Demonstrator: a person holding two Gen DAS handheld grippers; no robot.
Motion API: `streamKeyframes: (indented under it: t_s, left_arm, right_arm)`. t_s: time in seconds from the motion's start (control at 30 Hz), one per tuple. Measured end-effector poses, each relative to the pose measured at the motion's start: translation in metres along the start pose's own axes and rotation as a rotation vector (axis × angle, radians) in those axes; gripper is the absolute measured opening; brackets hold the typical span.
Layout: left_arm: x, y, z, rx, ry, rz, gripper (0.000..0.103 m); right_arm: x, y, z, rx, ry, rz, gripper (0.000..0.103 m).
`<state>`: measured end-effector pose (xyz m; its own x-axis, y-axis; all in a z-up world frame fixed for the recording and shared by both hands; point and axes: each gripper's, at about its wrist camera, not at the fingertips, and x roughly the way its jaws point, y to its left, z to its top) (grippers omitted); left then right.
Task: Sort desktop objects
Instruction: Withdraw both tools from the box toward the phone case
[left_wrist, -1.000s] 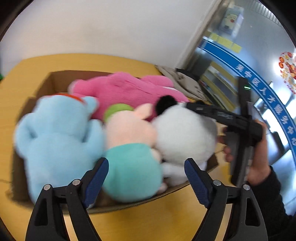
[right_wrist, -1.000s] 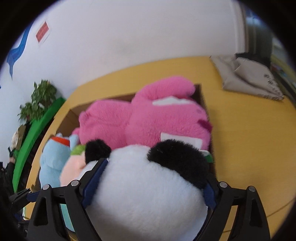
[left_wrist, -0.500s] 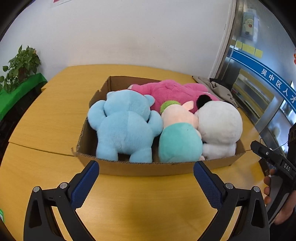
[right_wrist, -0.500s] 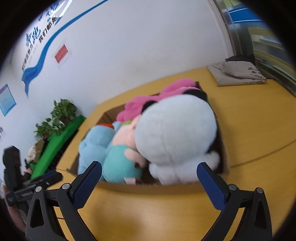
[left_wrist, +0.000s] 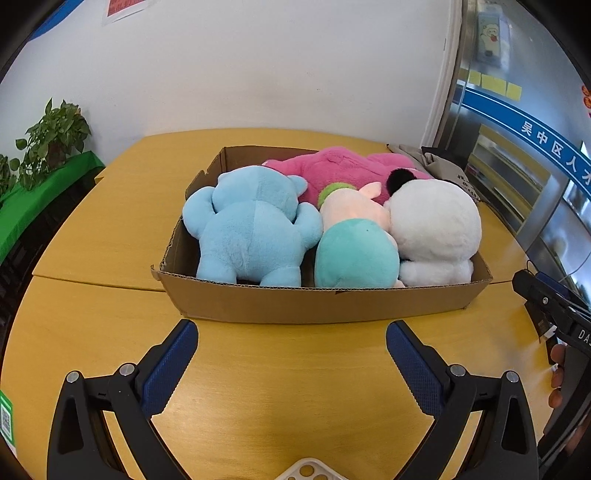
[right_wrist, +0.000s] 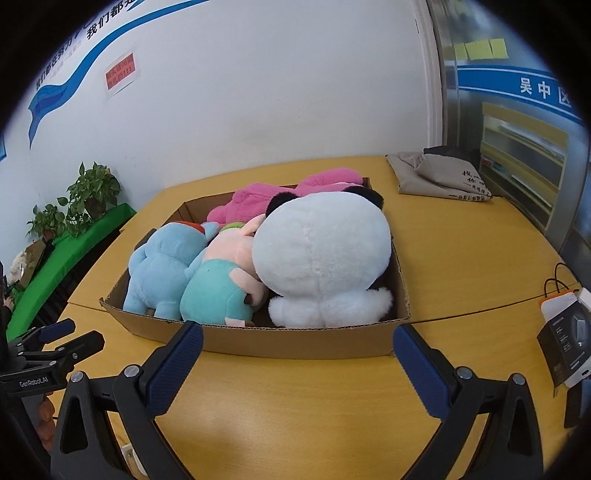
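We count four plush toys packed in one cardboard box (left_wrist: 321, 301) on the yellow table (left_wrist: 280, 387): one blue bear (left_wrist: 247, 225) on the left, one pink-and-teal doll (left_wrist: 354, 247) in the middle, one white panda (left_wrist: 436, 225) on the right with two black ears, and one pink toy (left_wrist: 343, 168) lying across the back. All four lie inside the box, pressed against each other.

Our left gripper (left_wrist: 291, 354) hangs over bare table in front of the box, jaws spread wide with nothing between them; they have just been opening. Our right gripper (right_wrist: 299, 354) is likewise spread wide and empty, just short of the box's near wall, its jaws also having just been opening.

Apart from the box we see one grey bag (right_wrist: 439, 177) at the table's far right, one small black package (right_wrist: 565, 339) at the right edge, and two potted plants (right_wrist: 74, 203) on a green ledge.
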<state>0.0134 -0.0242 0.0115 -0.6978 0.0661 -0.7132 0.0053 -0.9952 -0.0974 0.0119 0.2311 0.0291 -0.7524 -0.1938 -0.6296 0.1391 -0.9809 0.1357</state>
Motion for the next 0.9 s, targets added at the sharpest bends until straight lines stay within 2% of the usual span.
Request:
streamKeyframes:
  t_s: [0.23,0.5,0.9]
  left_arm:
    - [-0.007,-0.006,0.001,0.009,-0.023,0.007,0.103]
    - [-0.013,-0.013,0.0,0.023,-0.039,0.008,0.103]
    - [-0.018,-0.023,-0.007,0.046,-0.028,-0.009,0.103]
  right_arm:
    - [-0.006,0.007,-0.003,-0.042,-0.004,-0.019,0.103]
    - [-0.01,0.007,-0.007,-0.04,0.002,0.001,0.103]
    - [-0.02,0.006,-0.009,-0.05,-0.006,-0.015,0.103]
